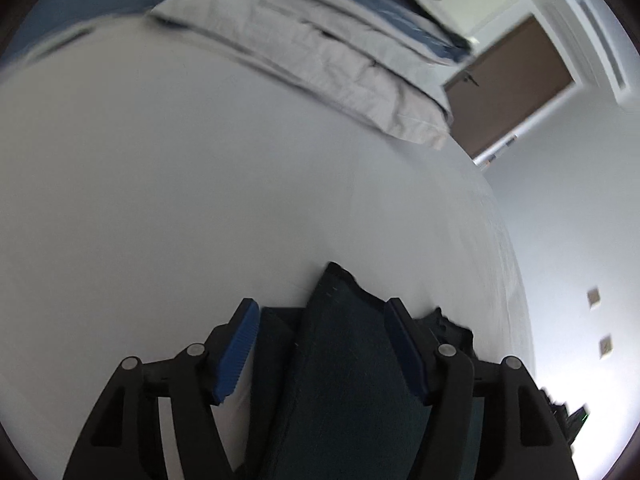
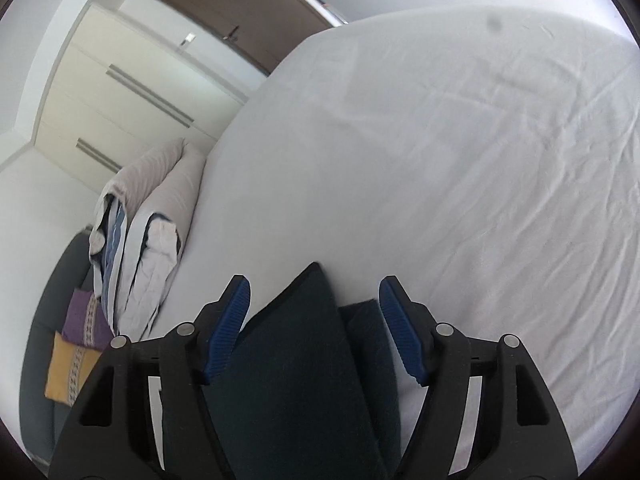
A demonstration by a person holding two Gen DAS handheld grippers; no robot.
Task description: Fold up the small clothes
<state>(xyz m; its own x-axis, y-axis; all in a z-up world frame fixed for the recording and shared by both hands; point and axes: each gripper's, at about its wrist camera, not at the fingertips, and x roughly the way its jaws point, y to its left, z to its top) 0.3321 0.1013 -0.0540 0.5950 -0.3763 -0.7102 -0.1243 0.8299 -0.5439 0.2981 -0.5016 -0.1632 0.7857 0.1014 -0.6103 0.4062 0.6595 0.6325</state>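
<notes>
Left wrist view: the left tool (image 1: 320, 344) stands open above the white bed (image 1: 200, 200), a fold of the dark garment (image 1: 340, 360) rising between its blue pads, close against the right one and clear of the left, pillows (image 1: 320, 60) beyond. Right wrist view: the right tool (image 2: 316, 328) is likewise open, the dark garment (image 2: 292, 360) lying between its pads, nearer the left, ungripped.
</notes>
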